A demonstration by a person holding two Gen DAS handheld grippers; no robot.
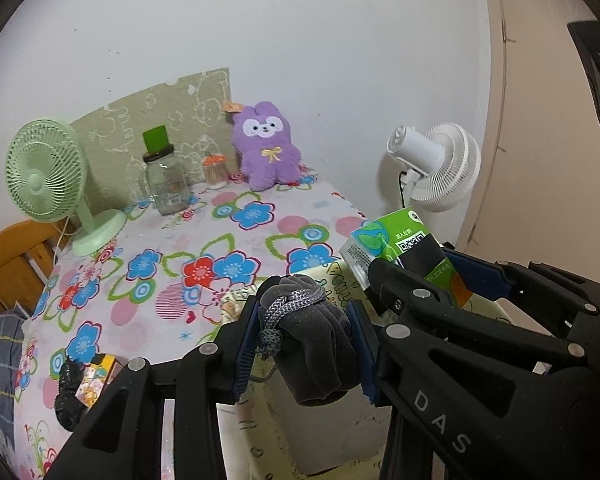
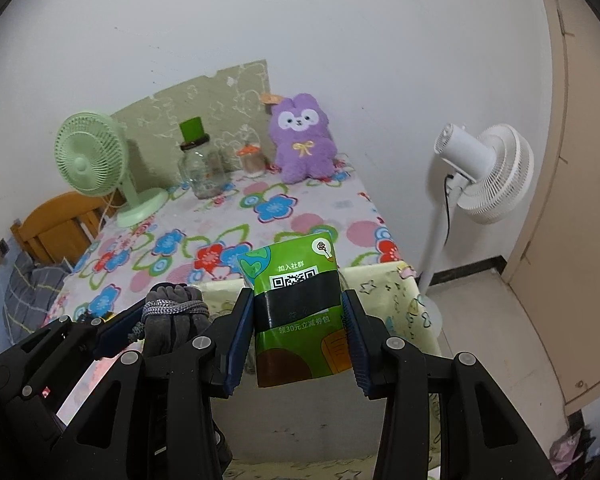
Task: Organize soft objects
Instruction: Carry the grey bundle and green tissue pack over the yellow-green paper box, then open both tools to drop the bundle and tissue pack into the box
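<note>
Grey velvet drawstring pouch, green printed tissue pack (black band across it) — flowered bench cloth, purple plush rabbit.

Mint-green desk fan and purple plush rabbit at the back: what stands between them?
A clear glass jar with a green card, then a small orange-lidded toothpick holder; right wrist view.
</note>
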